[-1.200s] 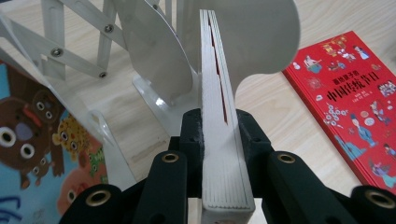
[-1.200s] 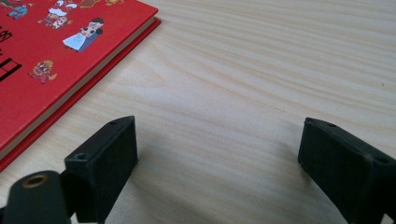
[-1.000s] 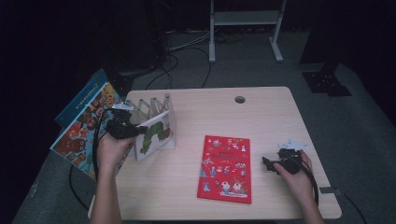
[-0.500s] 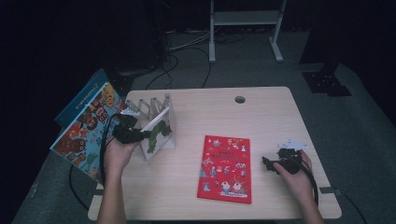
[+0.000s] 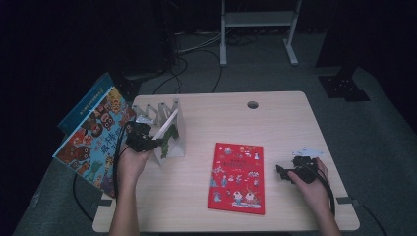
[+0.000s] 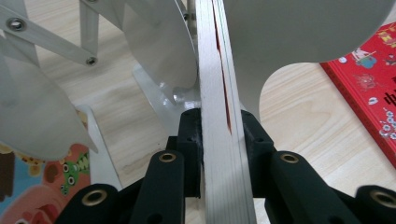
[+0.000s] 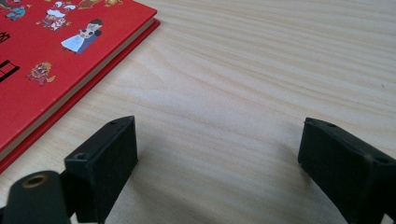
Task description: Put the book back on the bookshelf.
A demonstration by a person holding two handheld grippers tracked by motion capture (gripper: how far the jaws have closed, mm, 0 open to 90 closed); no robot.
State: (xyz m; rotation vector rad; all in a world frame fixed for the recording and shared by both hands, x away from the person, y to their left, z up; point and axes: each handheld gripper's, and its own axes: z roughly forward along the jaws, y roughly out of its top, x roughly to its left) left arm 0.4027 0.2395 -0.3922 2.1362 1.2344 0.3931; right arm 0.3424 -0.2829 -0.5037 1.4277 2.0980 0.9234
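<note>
We have a thin white-edged book [image 6: 219, 116] standing on edge in the nearest slot of the white metal book rack [image 5: 173, 129], at the near-left of the bench [image 5: 275, 118]. In the high view it leans against the rack's end divider, green cover art facing near-right. The left gripper [image 5: 147, 142] holds it: in the left gripper view both black jaws press on the book's page block from either side, closed on it, though they have just been easing open a little with the book between them. We judge the step in hand to be seating the book in the rack and letting go.

Right of the rack, a red picture book [image 5: 237, 177] lies flat near the middle of the bench. Further right, the right gripper [image 5: 287, 173] rests on the bench, jaws standing wide apart over bare wood and holding nothing; the red book's corner lies just to one side in the right gripper view. Left of the bench, a large colourful picture book [image 5: 96, 140] leans off the edge.

Risks as we read them:
- The held book is tilted; released so, it may slide or flop out of the slot.
- The rack looks light; a push from the left gripper could shift or tip it.
- The large book at the left edge could be knocked off by the left forearm.
</note>
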